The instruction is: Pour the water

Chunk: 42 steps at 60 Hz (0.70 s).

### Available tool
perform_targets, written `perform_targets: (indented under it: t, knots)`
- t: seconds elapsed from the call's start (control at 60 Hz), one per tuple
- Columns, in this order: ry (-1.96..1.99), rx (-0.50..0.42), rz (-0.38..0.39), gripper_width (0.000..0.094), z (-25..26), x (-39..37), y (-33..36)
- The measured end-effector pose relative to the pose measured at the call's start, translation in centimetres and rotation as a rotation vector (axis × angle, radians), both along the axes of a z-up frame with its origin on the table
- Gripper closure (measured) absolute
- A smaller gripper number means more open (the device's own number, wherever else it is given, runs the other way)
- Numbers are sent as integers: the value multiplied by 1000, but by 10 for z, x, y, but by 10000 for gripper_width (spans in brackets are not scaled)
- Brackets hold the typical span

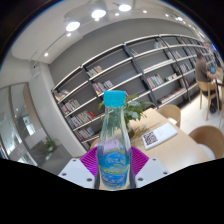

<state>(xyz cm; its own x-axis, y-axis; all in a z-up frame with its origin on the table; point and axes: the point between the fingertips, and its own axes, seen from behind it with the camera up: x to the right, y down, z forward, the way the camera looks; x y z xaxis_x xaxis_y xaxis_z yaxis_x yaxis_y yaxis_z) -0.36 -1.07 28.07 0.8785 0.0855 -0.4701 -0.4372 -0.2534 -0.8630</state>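
My jaws clench the water bottle (114,145) at the frame's lower centre, pink pads (90,161) pressing its sides. I'd keep it upright until reaching a cup, then tilt slowly.

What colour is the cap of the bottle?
Light blue (turquoise) cap on the bottle, shown in the gripper view.
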Motion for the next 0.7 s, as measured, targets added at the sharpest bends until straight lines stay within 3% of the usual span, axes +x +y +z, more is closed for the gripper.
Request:
perform_targets:
  t: [0.2, 0.35, 0.7]
  knots:
    - [-376, 41, -70, 520, -2, 75, -2]
    - [-483, -47, -111, 520, -55, 130, 4]
    - [-544, -197, -73, 517, -176, 156, 13]
